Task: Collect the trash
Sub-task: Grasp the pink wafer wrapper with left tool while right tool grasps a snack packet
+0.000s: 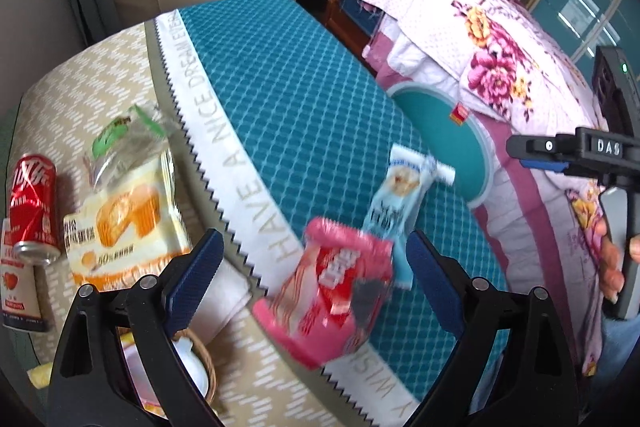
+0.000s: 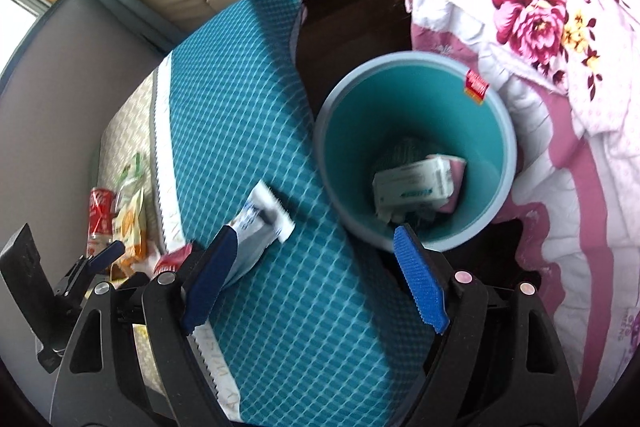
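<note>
Two sets of tongs work over a teal patterned mat [image 1: 304, 115] that is bordered by a white zigzag strip printed with lettering.

Farthest left, on the beige patterned cover [image 1: 80, 99] beside that strip, a red soda can [image 1: 34, 207] lies on its side. Next to it sit a crumpled clear-and-green wrapper [image 1: 124, 143] and an orange-and-white snack packet [image 1: 128, 227]. A wicker basket [image 1: 200, 367] shows at the lower edge, behind the left tongs' arm.

The left gripper [image 1: 314, 267] has its blue pads spread wide. A pink-and-red snack wrapper [image 1: 332, 287], blurred, sits between them across the white strip; neither pad presses on it, and whether it rests on the mat I cannot tell.

Just past it, a light-blue wrapper [image 1: 394, 211] lies on the teal mat. In the right wrist view this wrapper [image 2: 260, 227] sits beside the left pad of the right gripper [image 2: 316, 275], partly hidden behind it. Those jaws stand wide apart with nothing clamped.

Right of the mat's edge, a teal bin [image 2: 416, 99] stands lower down, holding a white packet [image 2: 412, 187] and other crumpled waste. A floral quilt [image 2: 540, 7] rises beyond it.
</note>
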### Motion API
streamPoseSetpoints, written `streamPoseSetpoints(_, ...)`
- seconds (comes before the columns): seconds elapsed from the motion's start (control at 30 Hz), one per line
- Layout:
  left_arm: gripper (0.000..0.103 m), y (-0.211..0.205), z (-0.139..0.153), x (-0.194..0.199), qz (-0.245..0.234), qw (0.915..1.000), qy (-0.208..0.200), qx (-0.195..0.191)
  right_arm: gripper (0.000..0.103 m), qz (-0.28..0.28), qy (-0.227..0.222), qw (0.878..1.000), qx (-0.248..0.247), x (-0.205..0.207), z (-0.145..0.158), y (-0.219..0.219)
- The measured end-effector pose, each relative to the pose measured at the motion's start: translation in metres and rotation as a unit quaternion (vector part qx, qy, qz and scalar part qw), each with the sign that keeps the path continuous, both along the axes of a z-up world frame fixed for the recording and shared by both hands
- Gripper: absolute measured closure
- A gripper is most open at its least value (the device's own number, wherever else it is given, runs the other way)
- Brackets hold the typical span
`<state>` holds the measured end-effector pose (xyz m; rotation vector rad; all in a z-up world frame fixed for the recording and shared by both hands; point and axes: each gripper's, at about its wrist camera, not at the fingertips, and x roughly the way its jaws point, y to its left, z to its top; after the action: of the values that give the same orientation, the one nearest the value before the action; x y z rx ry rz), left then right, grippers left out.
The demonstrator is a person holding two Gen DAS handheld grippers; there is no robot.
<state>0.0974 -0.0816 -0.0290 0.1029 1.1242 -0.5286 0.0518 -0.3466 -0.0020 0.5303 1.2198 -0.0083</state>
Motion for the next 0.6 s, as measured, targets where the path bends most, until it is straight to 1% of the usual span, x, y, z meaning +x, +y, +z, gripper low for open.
streamPoseSetpoints(0.17, 0.010, -0.001, -0.011, -0.020, -0.051, 0.9986, 0.006, 0.011, 0.026, 0.011, 0.009, 1.000, 0.002, -0.007, -0.002, 0.014)
streamPoseSetpoints(0.3, 0.010, -0.008, -0.019, -0.030, -0.089, 0.9953, -0.008, 0.038, 0.025, 0.013, 0.014, 1.000, 0.005, -0.011, -0.006, 0.022)
streamPoseSetpoints(0.37, 0.010, -0.013, -0.024, -0.031, -0.103, 0.9929, -0.013, 0.059, 0.025, 0.015, 0.017, 1.000, 0.007, -0.011, -0.008, 0.025)
streamPoseSetpoints(0.5, 0.010, -0.021, -0.036, -0.030, -0.126, 0.9881, -0.017, 0.087, 0.025, 0.018, 0.025, 0.999, 0.009, -0.011, -0.013, 0.029)
streamPoseSetpoints(0.6, 0.010, -0.024, -0.045, -0.027, -0.133, 0.9861, -0.015, 0.099, 0.025, 0.019, 0.030, 0.999, 0.009, -0.010, -0.017, 0.031)
